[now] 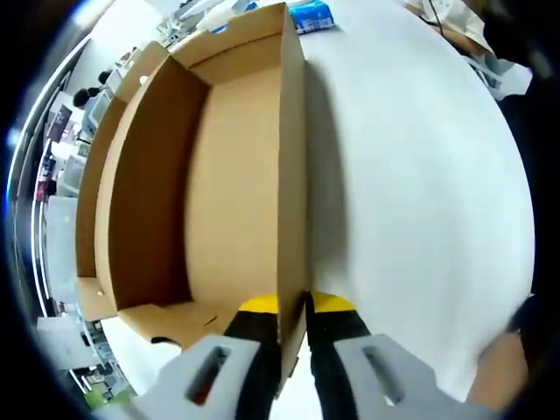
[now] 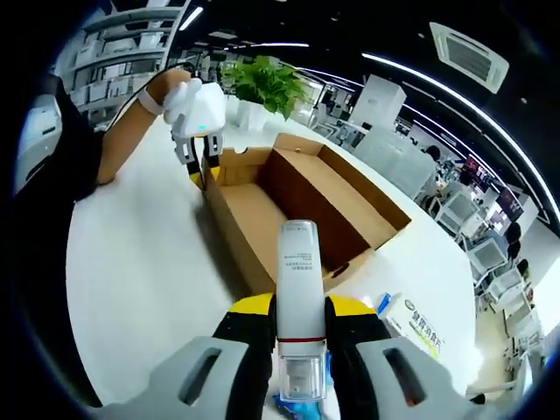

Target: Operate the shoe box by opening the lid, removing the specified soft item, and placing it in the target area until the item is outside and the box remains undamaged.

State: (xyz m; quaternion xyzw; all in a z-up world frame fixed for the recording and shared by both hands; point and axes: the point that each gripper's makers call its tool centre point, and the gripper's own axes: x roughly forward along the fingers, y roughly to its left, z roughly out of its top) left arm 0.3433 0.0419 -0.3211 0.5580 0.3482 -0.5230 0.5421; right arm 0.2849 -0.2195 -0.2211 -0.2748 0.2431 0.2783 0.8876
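Note:
An open brown cardboard shoe box lies on the white table, and its inside looks bare. My left gripper is shut on the box's near side wall, one yellow-tipped finger on each face. In the right gripper view the same box sits ahead, and the left gripper, held by a person's hand, pinches its far end. My right gripper is shut on a white squeeze tube with a red band and clear cap. The tube stands upright between the fingers, in front of the box and outside it.
A blue and white packet lies beyond the box's far end, and a similar packet rests on the table to the right of the tube. A green plant stands behind the box. Office desks and shelves surround the table.

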